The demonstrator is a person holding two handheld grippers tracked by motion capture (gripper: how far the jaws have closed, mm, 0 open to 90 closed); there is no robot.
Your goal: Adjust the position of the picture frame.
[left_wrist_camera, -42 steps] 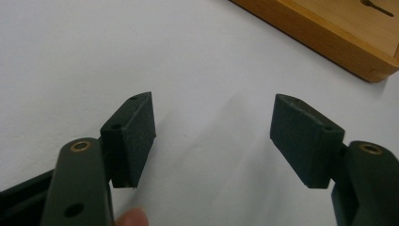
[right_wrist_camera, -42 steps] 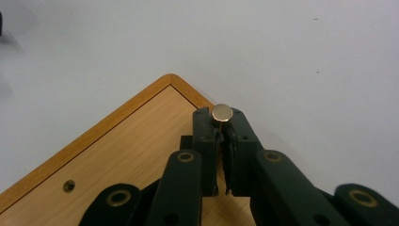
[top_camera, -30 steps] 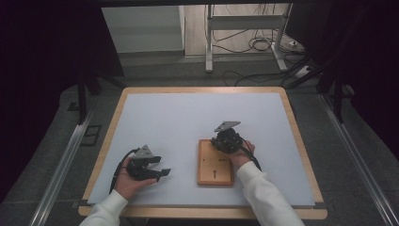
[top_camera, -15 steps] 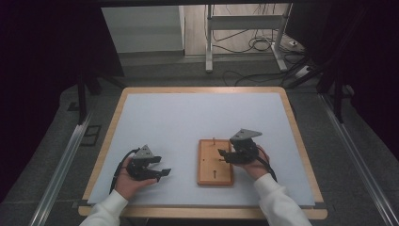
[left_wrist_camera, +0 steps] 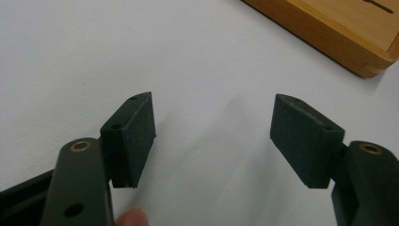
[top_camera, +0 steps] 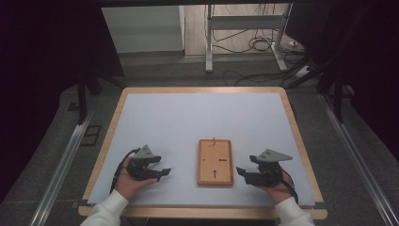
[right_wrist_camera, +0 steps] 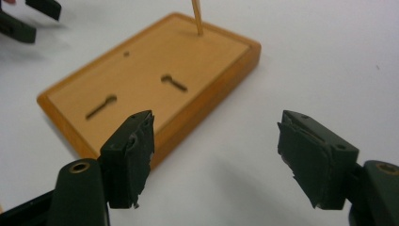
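Note:
A flat wooden board (top_camera: 215, 161) with two keyhole slots and a thin upright peg at its far end lies on the white table top (top_camera: 202, 122). In the right gripper view the board (right_wrist_camera: 150, 80) lies ahead and to the left, the peg (right_wrist_camera: 197, 18) standing at its far end. My right gripper (top_camera: 244, 173) rests to the right of the board, open and empty (right_wrist_camera: 214, 157). My left gripper (top_camera: 162, 173) rests to the left of the board, open and empty (left_wrist_camera: 211, 136). The board's corner (left_wrist_camera: 348, 33) shows at the top right of the left gripper view.
The table has a wooden rim (top_camera: 301, 141). Beyond its far edge are a metal stand (top_camera: 244, 28) and loose cables (top_camera: 259, 44) on the floor. Metal rails (top_camera: 61, 165) run along both sides.
My right gripper has drawn back from over the board's far end to the table at its right, near the front edge. The left gripper has stayed put.

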